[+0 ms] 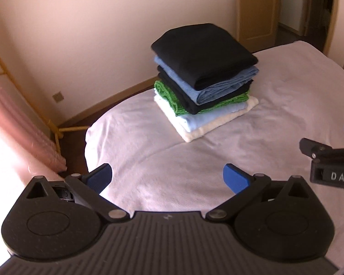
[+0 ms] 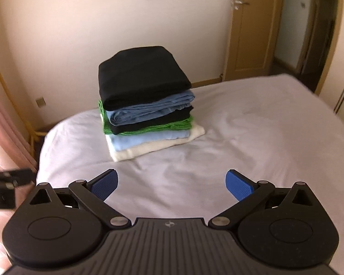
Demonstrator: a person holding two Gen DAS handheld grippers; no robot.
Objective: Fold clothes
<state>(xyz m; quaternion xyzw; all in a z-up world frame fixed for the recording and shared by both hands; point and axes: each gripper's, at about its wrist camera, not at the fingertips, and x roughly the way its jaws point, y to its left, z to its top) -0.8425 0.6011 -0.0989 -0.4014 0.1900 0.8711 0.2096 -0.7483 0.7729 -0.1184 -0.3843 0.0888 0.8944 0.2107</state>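
Straight ahead in the left wrist view, a stack of folded clothes is sitting on the white bedsheet near the bed's far corner. From the top down it is holding a black garment, a blue one, another black one, a green knit, a pale blue piece and a cream towel at the bottom. The left gripper is hovering over bare sheet, well apart from the stack, its blue-padded fingers spread wide and gripping nothing. Part of the right gripper is showing at the right edge.

Over in the right wrist view, the same stack is sitting ahead and left of centre, the black garment lying on top. The right gripper is hanging above the sheet, its fingers likewise wide apart and empty. A wooden door is standing behind the bed
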